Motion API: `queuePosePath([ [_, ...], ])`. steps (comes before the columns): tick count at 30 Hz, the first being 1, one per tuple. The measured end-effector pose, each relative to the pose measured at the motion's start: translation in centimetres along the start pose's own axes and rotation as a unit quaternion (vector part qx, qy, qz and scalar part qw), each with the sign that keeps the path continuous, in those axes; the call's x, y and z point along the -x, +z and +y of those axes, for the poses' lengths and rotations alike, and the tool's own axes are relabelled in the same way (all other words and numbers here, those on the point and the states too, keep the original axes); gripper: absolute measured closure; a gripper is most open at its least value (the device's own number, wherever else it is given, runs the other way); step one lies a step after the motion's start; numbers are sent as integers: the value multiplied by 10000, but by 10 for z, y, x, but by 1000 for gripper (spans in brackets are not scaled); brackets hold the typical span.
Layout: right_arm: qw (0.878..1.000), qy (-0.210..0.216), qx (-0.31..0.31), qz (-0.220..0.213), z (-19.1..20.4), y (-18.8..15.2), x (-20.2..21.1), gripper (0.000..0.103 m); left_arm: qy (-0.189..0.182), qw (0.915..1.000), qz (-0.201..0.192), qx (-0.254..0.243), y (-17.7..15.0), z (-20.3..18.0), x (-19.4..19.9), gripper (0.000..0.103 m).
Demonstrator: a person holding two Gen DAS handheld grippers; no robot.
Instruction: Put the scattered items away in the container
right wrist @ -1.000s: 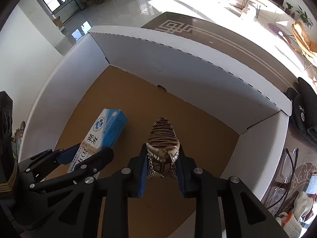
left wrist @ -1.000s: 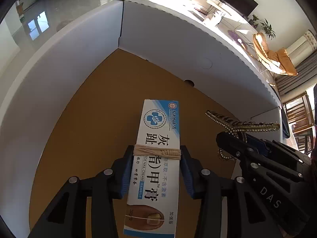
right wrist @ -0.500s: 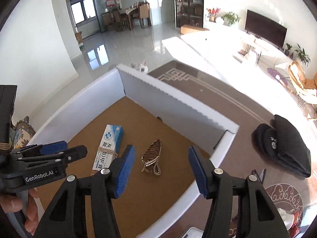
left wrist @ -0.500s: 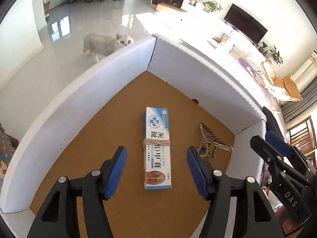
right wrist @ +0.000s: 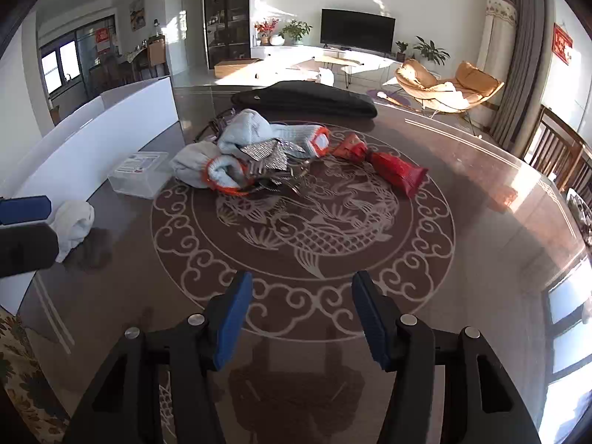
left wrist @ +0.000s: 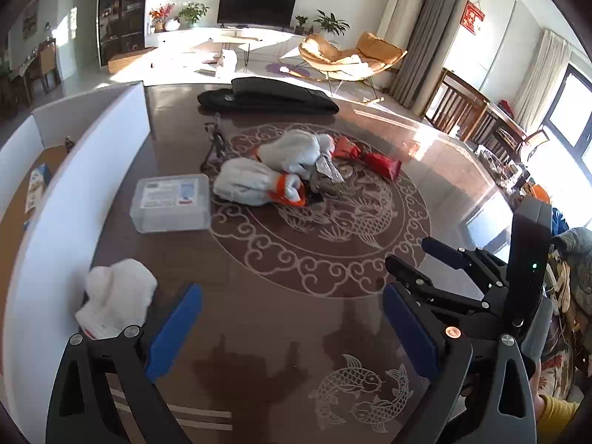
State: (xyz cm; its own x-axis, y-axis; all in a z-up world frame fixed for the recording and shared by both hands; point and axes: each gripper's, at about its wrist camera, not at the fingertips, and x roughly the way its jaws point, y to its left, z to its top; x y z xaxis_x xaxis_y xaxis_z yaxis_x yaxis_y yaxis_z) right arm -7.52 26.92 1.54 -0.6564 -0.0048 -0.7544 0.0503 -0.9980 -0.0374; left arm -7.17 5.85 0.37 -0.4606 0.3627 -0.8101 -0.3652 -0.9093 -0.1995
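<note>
Left wrist view: we've got the brown tabletop (left wrist: 296, 318) with the white box (left wrist: 85, 185) along its left edge. Near the middle sits a pile of gloves (left wrist: 259, 181), a clear case (left wrist: 170, 203) just beside the box, and a red packet (left wrist: 381, 164). Our left gripper (left wrist: 292, 325) is opening with nothing in it; the right gripper (right wrist: 301, 318) is apart and empty too.

Tabletop (right wrist: 462, 199): glossy, dark brown, reflective. Container (left wrist: 92, 170): matt white card walls, brown cardboard floor. Gloves (left wrist: 255, 181): knitted cloth, orange cuffs. Small box (left wrist: 170, 201): clear, smooth plastic. Red packet (right wrist: 397, 172): shiny wrapper. Silver wrapper (right wrist: 268, 157): crinkled foil. White bundle (left wrist: 118, 303): soft knit cloth.
</note>
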Motion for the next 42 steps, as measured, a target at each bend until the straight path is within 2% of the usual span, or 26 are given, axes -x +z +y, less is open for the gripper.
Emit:
queuePosePath([
  [2, 9993, -133, -344, 83, -29, -20, 5, 46, 83, 9998, 46, -155, -19, -23, -32, 4],
  [5, 9978, -347, -541, 189, -50, -36, 4, 46, 465, 9983, -132, -340, -27, -41, -59, 4],
  [8, 9967, -400, -673, 212, -60, -43, 0, 45, 619, 9969, -322, -370, -27, -44, -68, 4],
  [12, 9954, -318, -889, 181, -69, -43, 5, 45, 917, 9945, -263, -435, -25, -46, -76, 3],
  [14, 9955, -350, -863, 194, -66, -44, 3, 45, 943, 9944, -243, -401, -24, -45, -80, 0],
  [17, 9962, -459, -688, 267, -57, -42, -3, 39, 945, 9946, -238, -369, -24, -43, -84, 0],
  [25, 9966, -331, -698, 296, -57, -42, -4, 30, 948, 9945, -235, -368, -24, -43, -85, 0],
  [42, 9966, -328, -694, 305, -58, -42, -3, 30, 979, 9943, -241, -359, -24, -44, -86, 0],
])
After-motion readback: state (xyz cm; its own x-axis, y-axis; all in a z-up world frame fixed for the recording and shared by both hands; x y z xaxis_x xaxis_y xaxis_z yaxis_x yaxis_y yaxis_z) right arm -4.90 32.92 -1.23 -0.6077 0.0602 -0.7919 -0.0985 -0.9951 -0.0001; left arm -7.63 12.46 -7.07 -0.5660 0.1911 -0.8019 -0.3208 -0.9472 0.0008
